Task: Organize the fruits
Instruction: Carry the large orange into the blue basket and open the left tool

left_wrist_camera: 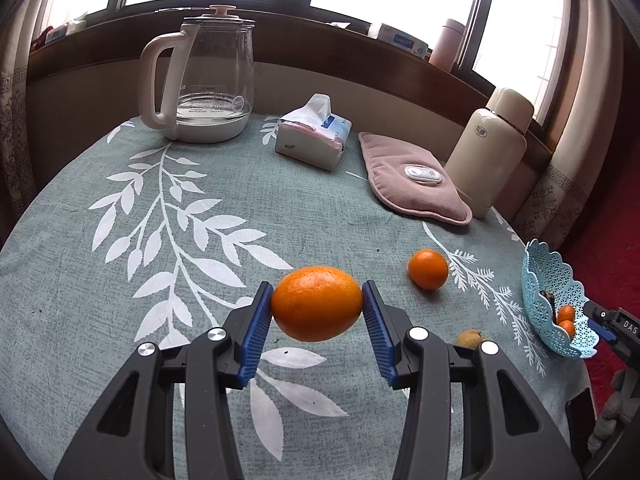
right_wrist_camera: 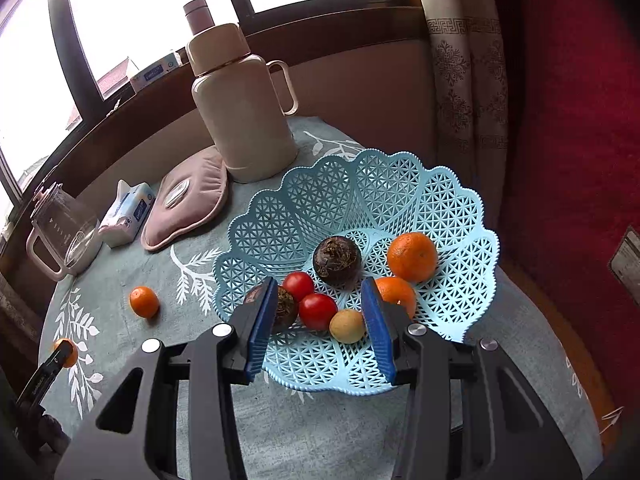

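My left gripper (left_wrist_camera: 317,305) is shut on a large orange (left_wrist_camera: 316,300) and holds it above the tablecloth. A smaller orange (left_wrist_camera: 427,269) lies on the cloth to its right, and a small yellowish fruit (left_wrist_camera: 469,338) shows behind my right finger. The light blue lattice basket (left_wrist_camera: 538,276) stands at the table's right edge. In the right wrist view my right gripper (right_wrist_camera: 320,320) is open and empty over the near rim of the basket (right_wrist_camera: 360,192), which holds two oranges (right_wrist_camera: 412,257), two red tomatoes (right_wrist_camera: 318,311), two dark round fruits (right_wrist_camera: 337,261) and a small yellowish fruit (right_wrist_camera: 347,326).
A glass kettle (left_wrist_camera: 208,76), a tissue pack (left_wrist_camera: 314,136), a pink heating pad (left_wrist_camera: 412,178) and a cream thermos (left_wrist_camera: 492,148) stand along the far side. The loose small orange also shows in the right wrist view (right_wrist_camera: 144,301), left of the basket.
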`<state>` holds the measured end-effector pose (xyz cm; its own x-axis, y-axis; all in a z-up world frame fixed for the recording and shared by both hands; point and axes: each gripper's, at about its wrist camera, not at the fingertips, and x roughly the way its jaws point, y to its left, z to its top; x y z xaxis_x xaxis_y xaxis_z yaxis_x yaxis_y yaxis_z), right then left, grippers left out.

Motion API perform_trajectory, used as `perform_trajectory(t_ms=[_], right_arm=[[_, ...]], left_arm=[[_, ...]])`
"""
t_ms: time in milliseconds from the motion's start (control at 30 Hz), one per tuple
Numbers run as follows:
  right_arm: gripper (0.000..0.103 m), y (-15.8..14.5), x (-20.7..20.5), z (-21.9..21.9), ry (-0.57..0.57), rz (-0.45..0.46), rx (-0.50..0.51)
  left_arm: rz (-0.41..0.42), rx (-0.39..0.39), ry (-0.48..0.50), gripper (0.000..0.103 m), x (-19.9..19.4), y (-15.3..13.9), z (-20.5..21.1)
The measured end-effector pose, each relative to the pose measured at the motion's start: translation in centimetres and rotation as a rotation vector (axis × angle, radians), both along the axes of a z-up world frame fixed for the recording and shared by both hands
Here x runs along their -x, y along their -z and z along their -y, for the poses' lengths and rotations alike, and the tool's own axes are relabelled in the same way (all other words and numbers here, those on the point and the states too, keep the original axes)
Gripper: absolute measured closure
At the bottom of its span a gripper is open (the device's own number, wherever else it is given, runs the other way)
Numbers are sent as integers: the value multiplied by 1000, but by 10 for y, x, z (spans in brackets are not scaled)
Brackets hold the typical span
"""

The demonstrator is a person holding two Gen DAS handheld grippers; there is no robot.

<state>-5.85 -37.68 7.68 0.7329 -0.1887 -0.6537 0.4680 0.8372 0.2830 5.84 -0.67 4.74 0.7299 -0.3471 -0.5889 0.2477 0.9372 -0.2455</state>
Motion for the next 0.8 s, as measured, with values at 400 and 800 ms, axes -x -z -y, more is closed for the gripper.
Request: perform_trajectory(t_ms=[400,800], right_arm=[[50,0,39,32,66,59,-26],[50,-3,57,55,77,114,-52]], left_arm=[[-9,23,201,57,28,-19,63],[9,38,452,57,56,-40,165]])
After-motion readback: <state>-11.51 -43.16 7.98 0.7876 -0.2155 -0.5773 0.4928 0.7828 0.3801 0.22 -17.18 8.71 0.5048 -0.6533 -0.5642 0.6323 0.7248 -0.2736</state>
